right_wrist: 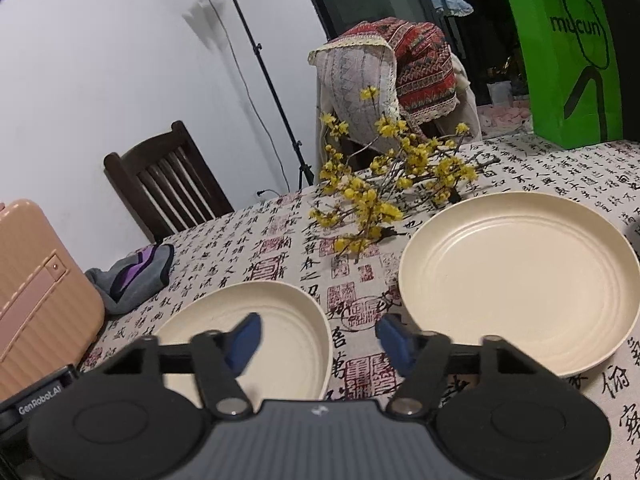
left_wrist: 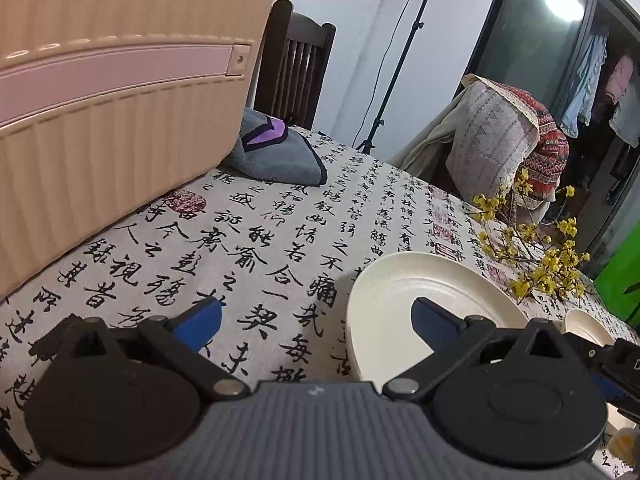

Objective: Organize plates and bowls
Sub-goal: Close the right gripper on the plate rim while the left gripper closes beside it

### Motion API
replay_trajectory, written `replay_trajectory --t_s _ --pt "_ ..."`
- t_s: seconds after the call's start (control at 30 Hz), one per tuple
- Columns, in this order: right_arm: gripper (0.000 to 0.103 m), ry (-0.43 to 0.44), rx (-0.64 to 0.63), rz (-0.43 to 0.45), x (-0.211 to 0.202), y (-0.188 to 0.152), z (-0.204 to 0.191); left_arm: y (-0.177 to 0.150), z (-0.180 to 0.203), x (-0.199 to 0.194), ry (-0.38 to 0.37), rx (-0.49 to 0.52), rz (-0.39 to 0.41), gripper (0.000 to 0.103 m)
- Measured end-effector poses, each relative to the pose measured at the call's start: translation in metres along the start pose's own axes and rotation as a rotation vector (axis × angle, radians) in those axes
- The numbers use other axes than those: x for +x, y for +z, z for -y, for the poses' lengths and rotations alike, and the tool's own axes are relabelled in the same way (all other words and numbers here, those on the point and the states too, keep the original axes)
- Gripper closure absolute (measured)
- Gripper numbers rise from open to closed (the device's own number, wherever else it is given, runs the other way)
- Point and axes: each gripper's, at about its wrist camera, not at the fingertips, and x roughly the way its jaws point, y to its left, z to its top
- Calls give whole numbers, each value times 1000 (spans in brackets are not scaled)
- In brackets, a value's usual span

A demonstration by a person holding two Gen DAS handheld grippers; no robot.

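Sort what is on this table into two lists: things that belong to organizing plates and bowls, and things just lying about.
Belongs to the job:
- near cream plate
- far cream plate

Just lying about:
- yellow flower sprigs
- grey and purple cloth
- pink suitcase
- green paper bag

No bowl can be told for sure.

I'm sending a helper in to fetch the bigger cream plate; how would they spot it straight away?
Start at the green paper bag standing at the table's far edge. Come nearer, past the yellow flower sprigs, to the cream plate beside them. It is the wider of two, and the smaller plate lies nearer the pink suitcase.
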Motion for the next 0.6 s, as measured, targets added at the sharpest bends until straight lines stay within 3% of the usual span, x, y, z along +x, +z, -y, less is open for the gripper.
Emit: replay_trajectory --t_s 0.17,0.33,0.6 --pt "56 -6 -15 -15 3 -2 -2 -2 3 3 -8 11 -5 3" --pt "65 -35 -29 -48 11 -5 -3 -4 8 8 -19 37 -15 18" --pt "72 -43 -35 -71 18 -8 0 -7 12 11 -23 62 -23 41"
